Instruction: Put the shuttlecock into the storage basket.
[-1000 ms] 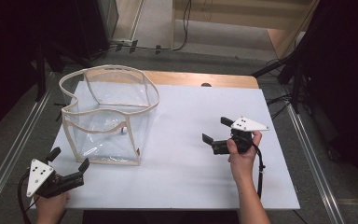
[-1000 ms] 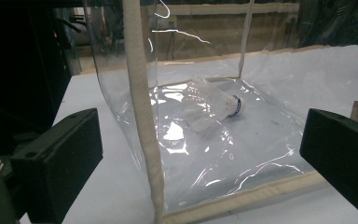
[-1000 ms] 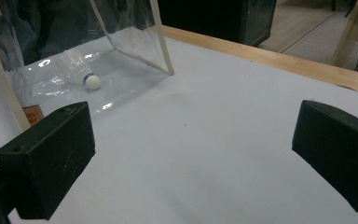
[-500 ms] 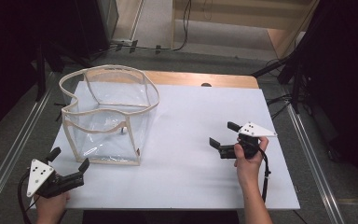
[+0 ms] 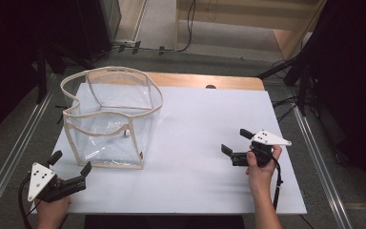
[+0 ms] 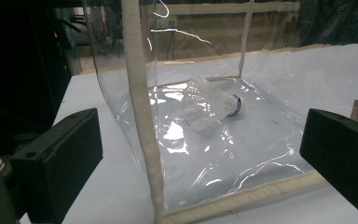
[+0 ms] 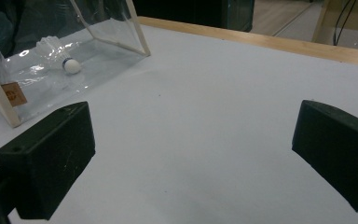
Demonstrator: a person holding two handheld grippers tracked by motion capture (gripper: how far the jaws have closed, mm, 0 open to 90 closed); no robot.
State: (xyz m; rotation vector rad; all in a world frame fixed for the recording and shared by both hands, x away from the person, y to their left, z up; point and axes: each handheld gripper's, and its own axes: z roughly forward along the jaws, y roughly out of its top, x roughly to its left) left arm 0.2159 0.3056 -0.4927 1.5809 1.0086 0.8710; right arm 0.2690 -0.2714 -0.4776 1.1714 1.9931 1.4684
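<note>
Both grippers, left [image 5: 69, 163] and right [image 5: 234, 141], rest with fingers wide and empty; a shuttlecock [image 6: 213, 103] lies inside the clear bag [image 5: 112, 119] ahead. Next likely: steadying the bag.

Two handheld grippers, left gripper [image 5: 69, 164] and right gripper [image 5: 234, 141], each black-bodied. Blocky matte-black fingers [image 6: 58, 161], small screw hole. Grey three-cornered plates, dark dots; black trailing cables.

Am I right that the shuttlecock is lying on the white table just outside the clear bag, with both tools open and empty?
Not quite: the shuttlecock lies inside the clear bag, on its floor, as the left gripper view shows. The left tool and right tool are indeed open and empty.
</note>
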